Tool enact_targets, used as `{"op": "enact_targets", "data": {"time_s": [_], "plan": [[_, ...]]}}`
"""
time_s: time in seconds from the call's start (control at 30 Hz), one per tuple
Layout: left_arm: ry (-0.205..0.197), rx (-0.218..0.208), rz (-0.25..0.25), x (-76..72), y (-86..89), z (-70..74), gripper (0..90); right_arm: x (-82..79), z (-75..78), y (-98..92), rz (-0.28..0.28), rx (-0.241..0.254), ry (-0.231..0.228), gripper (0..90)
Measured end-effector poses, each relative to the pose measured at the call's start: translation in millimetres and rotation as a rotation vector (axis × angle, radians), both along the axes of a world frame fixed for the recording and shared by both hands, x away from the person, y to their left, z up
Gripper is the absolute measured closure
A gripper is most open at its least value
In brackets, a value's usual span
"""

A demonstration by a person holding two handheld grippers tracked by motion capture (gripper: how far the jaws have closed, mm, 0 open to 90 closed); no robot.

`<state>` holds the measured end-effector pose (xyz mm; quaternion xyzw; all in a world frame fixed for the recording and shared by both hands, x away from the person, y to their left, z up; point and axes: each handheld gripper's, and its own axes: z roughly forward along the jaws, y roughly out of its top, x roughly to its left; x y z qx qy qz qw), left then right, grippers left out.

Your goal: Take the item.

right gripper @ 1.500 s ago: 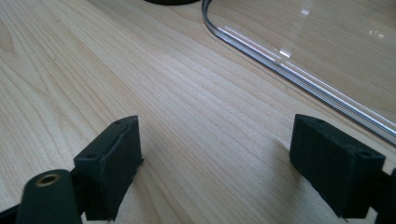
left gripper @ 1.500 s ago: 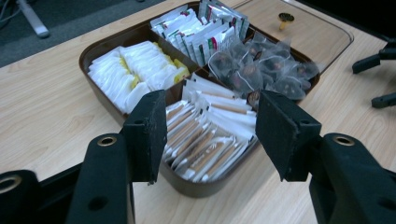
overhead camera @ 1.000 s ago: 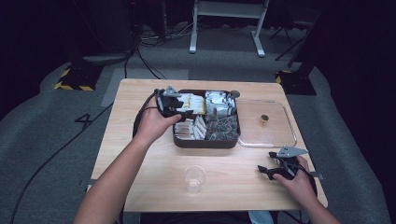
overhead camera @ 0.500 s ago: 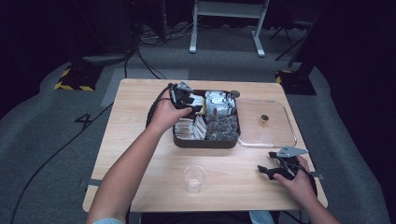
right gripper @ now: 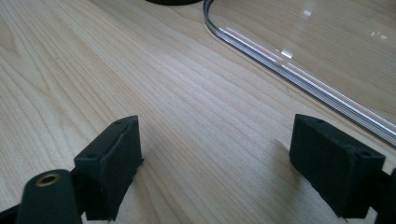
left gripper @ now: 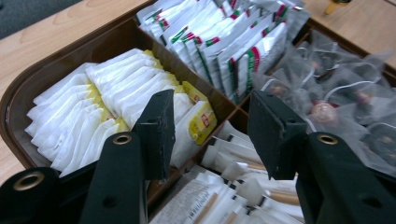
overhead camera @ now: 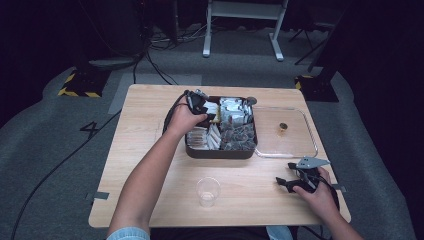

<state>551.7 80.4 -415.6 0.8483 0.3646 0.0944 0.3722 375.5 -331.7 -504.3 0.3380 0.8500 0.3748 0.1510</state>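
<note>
I'm working over a pale wooden table (overhead camera: 150, 150) with plain grain, standing on grey carpet (overhead camera: 60, 165) in a dark room; yellow-and-black hazard tape (overhead camera: 75, 92) marks the floor at the far left, a large "4" (overhead camera: 92, 130) is marked on the carpet beside the table, and the white legs of a stand (overhead camera: 242, 30) rise beyond it among loose cables. My left gripper (left gripper: 210, 126) hangs over the dark brown compartment tray (overhead camera: 220, 152) at the table's middle, its jaws part-way apart and just now narrowing, with nothing pinched; below them lie white sachets with yellow tags (left gripper: 112, 93), whose print I cannot read. Next to them are silver packets with red and green stripes (left gripper: 233, 51), mesh tea bags (left gripper: 327, 107) and paper-wrapped sticks (left gripper: 224, 196). My right gripper (right gripper: 215, 163) rests low on the table at the near right, jaws spread wide on bare wood, just beside the clear lid (right gripper: 303, 46). A clear plastic cup (overhead camera: 208, 191) stands near the front edge.
</note>
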Motion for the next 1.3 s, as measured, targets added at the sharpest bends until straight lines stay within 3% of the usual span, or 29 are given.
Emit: {"op": "enact_targets", "data": {"time_s": [0.13,0.23,0.67,0.8,0.93,1.13,1.3], "plan": [[0.03,0.023,0.008,11.5,-0.9,-12.5,59.7,0.3,0.0,-0.1,0.003,0.0,0.0,16.9],[0.037,0.017,0.023,17.0,-0.2,-18.8,62.6,0.3,0.0,-0.1,0.003,0.0,0.0,16.9],[0.091,0.034,0.011,26.5,-3.9,-31.8,73.1,0.3,0.0,-0.1,0.004,0.0,0.0,16.9],[0.127,0.044,0.007,28.2,-4.9,-35.8,80.3,0.3,0.0,-0.1,0.004,0.0,0.0,16.9],[0.127,0.06,-0.002,28.1,-5.4,-38.1,89.5,0.3,0.0,-0.1,0.004,0.0,0.0,16.9],[0.108,0.07,-0.013,26.9,-5.5,-35.9,90.0,0.4,0.0,-0.1,0.005,0.0,0.0,16.9],[0.079,0.045,-0.024,25.0,-3.2,-28.5,90.0,0.3,0.0,-0.1,0.005,0.0,0.0,17.0]]}}
